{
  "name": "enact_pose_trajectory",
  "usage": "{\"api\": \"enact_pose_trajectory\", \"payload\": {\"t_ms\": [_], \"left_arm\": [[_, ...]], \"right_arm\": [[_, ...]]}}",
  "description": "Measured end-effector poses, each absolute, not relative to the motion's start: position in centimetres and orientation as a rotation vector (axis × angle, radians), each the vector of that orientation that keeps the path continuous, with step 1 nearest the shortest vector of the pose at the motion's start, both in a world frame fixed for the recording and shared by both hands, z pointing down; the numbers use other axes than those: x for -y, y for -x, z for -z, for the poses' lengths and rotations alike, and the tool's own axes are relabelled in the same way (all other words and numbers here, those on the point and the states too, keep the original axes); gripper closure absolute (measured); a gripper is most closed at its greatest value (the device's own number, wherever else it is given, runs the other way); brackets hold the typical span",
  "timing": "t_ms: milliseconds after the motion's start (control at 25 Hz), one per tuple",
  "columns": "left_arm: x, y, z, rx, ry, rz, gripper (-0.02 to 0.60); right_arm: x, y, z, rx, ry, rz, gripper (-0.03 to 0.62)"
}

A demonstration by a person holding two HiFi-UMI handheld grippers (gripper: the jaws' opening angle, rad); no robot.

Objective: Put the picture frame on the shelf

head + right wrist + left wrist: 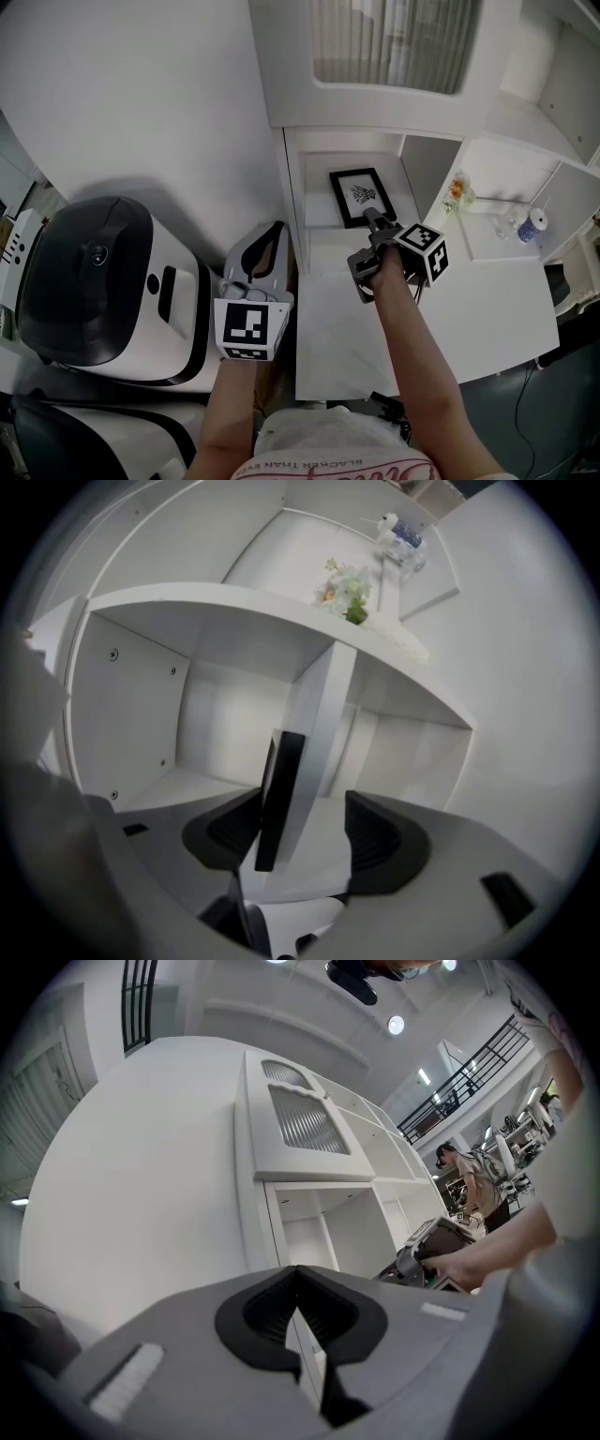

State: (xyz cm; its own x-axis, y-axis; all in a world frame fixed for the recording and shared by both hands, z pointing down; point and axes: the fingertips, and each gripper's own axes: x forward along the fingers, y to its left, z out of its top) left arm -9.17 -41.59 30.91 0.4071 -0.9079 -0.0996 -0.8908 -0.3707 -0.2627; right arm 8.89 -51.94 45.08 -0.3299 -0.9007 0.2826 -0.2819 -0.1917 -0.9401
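A black picture frame (361,196) with a white print stands in the lower compartment of the white shelf (317,178). My right gripper (373,218) is at the frame's near lower corner. In the right gripper view the frame (279,794) shows edge-on between the jaws, close beside the left pad (232,829), with a wide gap to the right pad. The right gripper (304,837) is open. My left gripper (270,232) hangs to the left of the shelf unit, away from the frame. The left gripper (302,1321) is shut with nothing in it.
A white appliance with a black lid (94,281) sits at the left. A small flower bunch (457,192) and a small bottle (532,225) stand on the shelf unit to the right. A ribbed-glass cabinet door (394,42) is above the compartment. A white desk top (469,319) extends at the right.
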Motion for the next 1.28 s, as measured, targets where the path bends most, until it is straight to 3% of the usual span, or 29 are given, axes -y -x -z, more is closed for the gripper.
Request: {"api": "enact_pose_trajectory", "payload": {"t_ms": [1280], "left_arm": [[39.3, 8.4, -29.9, -1.538, 2.408, 0.033, 0.572]], "right_arm": [[49.8, -8.9, -41.9, -1.673, 1.487, 1.438, 0.327]]}}
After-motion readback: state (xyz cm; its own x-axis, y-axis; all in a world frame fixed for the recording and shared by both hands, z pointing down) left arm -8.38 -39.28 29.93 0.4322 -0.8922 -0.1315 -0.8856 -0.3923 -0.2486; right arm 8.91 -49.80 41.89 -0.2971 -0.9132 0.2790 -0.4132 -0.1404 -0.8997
